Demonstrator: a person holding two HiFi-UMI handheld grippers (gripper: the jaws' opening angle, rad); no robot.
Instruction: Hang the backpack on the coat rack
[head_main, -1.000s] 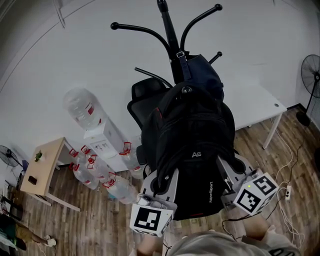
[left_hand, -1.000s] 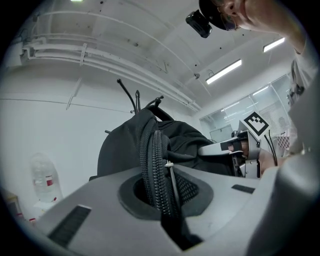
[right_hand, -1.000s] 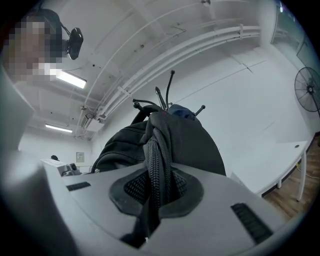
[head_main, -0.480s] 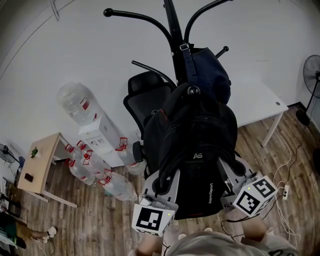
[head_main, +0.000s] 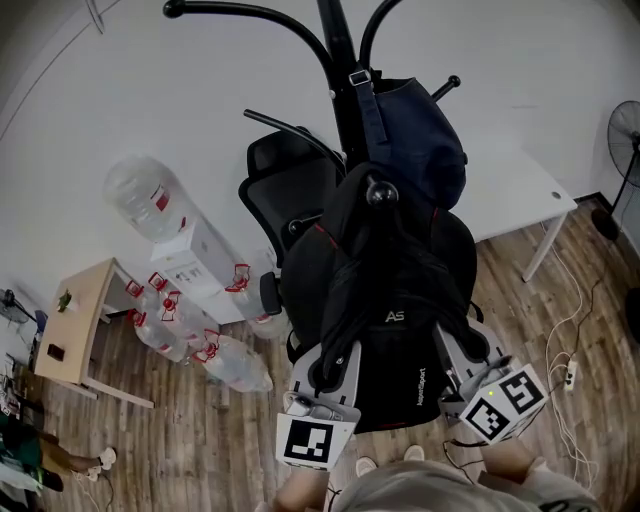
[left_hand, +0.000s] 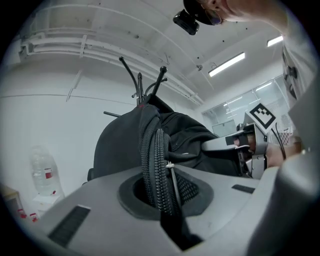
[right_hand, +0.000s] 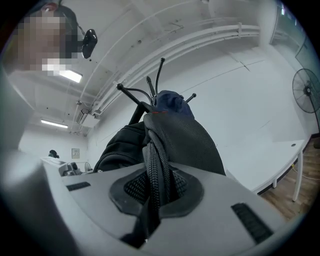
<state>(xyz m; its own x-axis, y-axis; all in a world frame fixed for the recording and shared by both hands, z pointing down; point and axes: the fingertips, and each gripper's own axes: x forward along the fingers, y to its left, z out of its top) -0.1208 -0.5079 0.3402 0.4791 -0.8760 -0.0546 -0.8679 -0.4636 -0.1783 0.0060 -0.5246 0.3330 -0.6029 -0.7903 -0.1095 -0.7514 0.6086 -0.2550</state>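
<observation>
A black backpack (head_main: 395, 300) hangs in front of me against the black coat rack (head_main: 340, 60). A hook's round knob (head_main: 381, 192) pokes out at the backpack's top. My left gripper (head_main: 327, 372) is shut on the left shoulder strap (left_hand: 156, 165), which runs between its jaws. My right gripper (head_main: 470, 350) is shut on the right shoulder strap (right_hand: 154, 170) in the same way. Both grippers sit low, at the backpack's lower corners. A navy bag (head_main: 415, 140) hangs on the rack behind the backpack. Whether the backpack's top loop rests on the hook is hidden.
A black office chair (head_main: 290, 180) stands behind the rack. A water dispenser (head_main: 190, 250) and several water jugs (head_main: 200, 340) are at the left, beside a small wooden table (head_main: 75, 320). At the right are a white desk (head_main: 510, 190), a fan (head_main: 625, 130) and floor cables (head_main: 575, 340).
Both grippers have sunk a little with the backpack. The hook's knob now stands out more plainly above the backpack's top. Both grips on the straps are unchanged.
</observation>
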